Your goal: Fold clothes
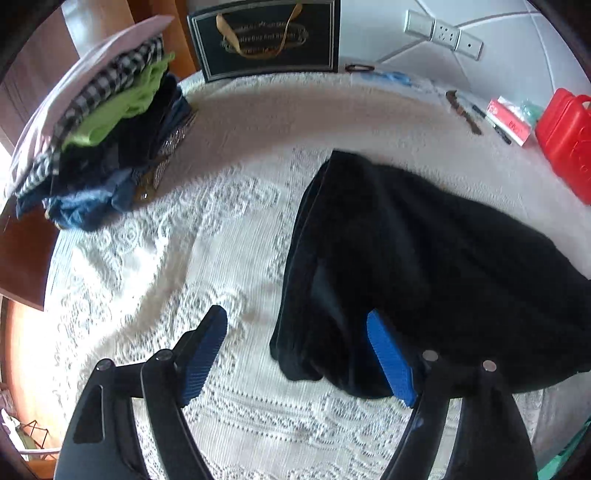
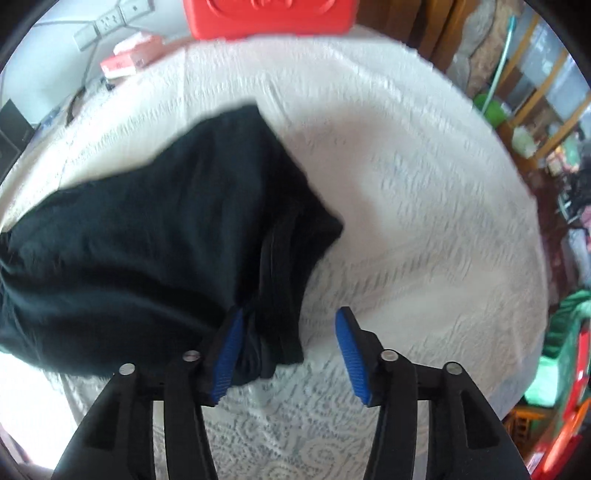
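A black garment (image 1: 424,258) lies folded on the white lace cloth (image 1: 166,258). In the left wrist view my left gripper (image 1: 295,354) hangs over its near left edge with the jaws wide apart. Its right blue pad (image 1: 388,362) sits against the fabric, and the left pad (image 1: 205,354) is over bare cloth. In the right wrist view the same garment (image 2: 147,240) fills the left half. My right gripper (image 2: 290,354) is open above its near right corner. That corner lies between the pads beside the left one (image 2: 229,354); neither pad squeezes it.
A stack of folded clothes (image 1: 110,129) sits at the far left. A black gift bag (image 1: 266,37) leans at the back. A red plastic case (image 1: 565,140) (image 2: 269,18), a small box (image 1: 509,118) and pens lie by the wall. Wooden shelves (image 2: 535,92) stand beyond the right edge.
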{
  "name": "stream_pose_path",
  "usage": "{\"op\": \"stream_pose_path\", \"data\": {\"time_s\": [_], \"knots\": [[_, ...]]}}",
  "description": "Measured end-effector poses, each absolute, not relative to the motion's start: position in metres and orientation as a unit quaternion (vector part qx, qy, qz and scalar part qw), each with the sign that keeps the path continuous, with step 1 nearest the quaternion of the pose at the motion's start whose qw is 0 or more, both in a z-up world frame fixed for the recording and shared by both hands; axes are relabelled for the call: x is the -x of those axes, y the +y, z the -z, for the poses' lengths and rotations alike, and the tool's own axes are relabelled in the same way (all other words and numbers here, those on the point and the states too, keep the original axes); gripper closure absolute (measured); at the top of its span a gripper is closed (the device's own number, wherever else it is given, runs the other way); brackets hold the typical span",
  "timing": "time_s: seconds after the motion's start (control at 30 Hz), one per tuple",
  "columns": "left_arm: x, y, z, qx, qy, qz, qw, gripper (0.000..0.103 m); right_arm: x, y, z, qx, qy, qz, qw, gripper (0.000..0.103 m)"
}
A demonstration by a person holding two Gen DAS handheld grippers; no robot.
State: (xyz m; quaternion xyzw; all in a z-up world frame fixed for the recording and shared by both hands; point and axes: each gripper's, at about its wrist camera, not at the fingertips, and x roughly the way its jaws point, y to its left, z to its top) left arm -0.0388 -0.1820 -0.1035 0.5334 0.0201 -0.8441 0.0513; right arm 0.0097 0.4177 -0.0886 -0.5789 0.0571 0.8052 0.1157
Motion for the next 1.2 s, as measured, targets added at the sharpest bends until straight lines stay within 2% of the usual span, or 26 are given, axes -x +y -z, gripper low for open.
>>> {"op": "stream_pose_path", "data": {"time_s": [0.03,0.13,0.27,0.3,0.33,0.37,0.4,0.43,0.47,0.53,0.6,0.7,0.8,0.87,1.0,1.07,1.1,1.13,1.17,1.2], "knots": [[0.048,-0.179,0.105,-0.531,0.023,0.846,0.046,0.025,-0.005,0.416,0.082,0.566,0.060,-0.815,0.112,0.046],[0.069,-0.163,0.123,-0.547,0.035,0.836,0.026,0.025,0.003,0.411,0.070,0.533,0.102,-0.837,0.068,0.023],[0.072,-0.143,0.165,-0.586,0.025,0.810,0.013,0.025,0.014,0.398,0.086,0.535,0.139,-0.833,0.021,0.023],[0.069,-0.138,0.174,-0.591,0.018,0.807,0.014,0.023,0.013,0.399,0.093,0.540,0.144,-0.829,0.017,0.025],[0.065,-0.136,0.177,-0.587,0.012,0.810,0.014,0.019,0.011,0.399,0.098,0.546,0.151,-0.824,0.015,0.033],[0.062,-0.136,0.178,-0.579,0.008,0.815,0.013,0.016,0.004,0.401,0.105,0.554,0.152,-0.818,0.023,0.046],[0.061,-0.137,0.179,-0.575,0.005,0.818,0.012,0.013,-0.004,0.403,0.112,0.562,0.151,-0.812,0.034,0.052],[0.061,-0.138,0.181,-0.575,0.004,0.818,0.011,0.009,-0.006,0.405,0.119,0.572,0.147,-0.806,0.049,0.067],[0.061,-0.140,0.181,-0.576,0.002,0.818,0.011,0.007,-0.008,0.411,0.121,0.568,0.145,-0.808,0.068,0.087],[0.066,-0.141,0.180,-0.586,0.007,0.810,0.014,0.006,-0.009,0.430,0.124,0.569,0.171,-0.799,0.088,0.103],[0.072,-0.144,0.169,-0.581,0.027,0.813,0.015,0.006,-0.006,0.443,0.123,0.564,0.198,-0.797,0.089,0.103],[0.090,-0.146,0.154,-0.555,0.058,0.830,0.007,0.006,0.005,0.445,0.099,0.530,0.162,-0.827,0.095,0.098],[0.114,-0.145,0.154,-0.547,0.065,0.835,0.005,0.006,0.025,0.451,0.080,0.499,0.172,-0.846,0.075,0.082],[0.128,-0.142,0.161,-0.551,0.074,0.831,-0.004,0.006,0.043,0.451,0.076,0.492,0.171,-0.850,0.074,0.066],[0.148,-0.134,0.174,-0.564,0.070,0.823,-0.017,0.006,0.066,0.455,0.087,0.507,0.161,-0.844,0.067,0.060],[0.157,-0.126,0.175,-0.562,0.034,0.826,-0.002,0.006,0.069,0.461,0.097,0.523,0.154,-0.836,0.063,0.061],[0.161,-0.123,0.175,-0.558,0.023,0.829,0.004,0.002,0.069,0.463,0.105,0.535,0.152,-0.829,0.059,0.064],[0.165,-0.121,0.175,-0.555,0.011,0.832,0.009,0.001,0.072,0.463,0.110,0.544,0.147,-0.824,0.058,0.091],[0.167,-0.120,0.175,-0.552,0.011,0.834,0.014,0.001,0.075,0.463,0.112,0.544,0.139,-0.825,0.067,0.095],[0.168,-0.122,0.175,-0.549,0.017,0.835,0.019,0.000,0.077,0.464,0.114,0.541,0.132,-0.827,0.079,0.095]]}}
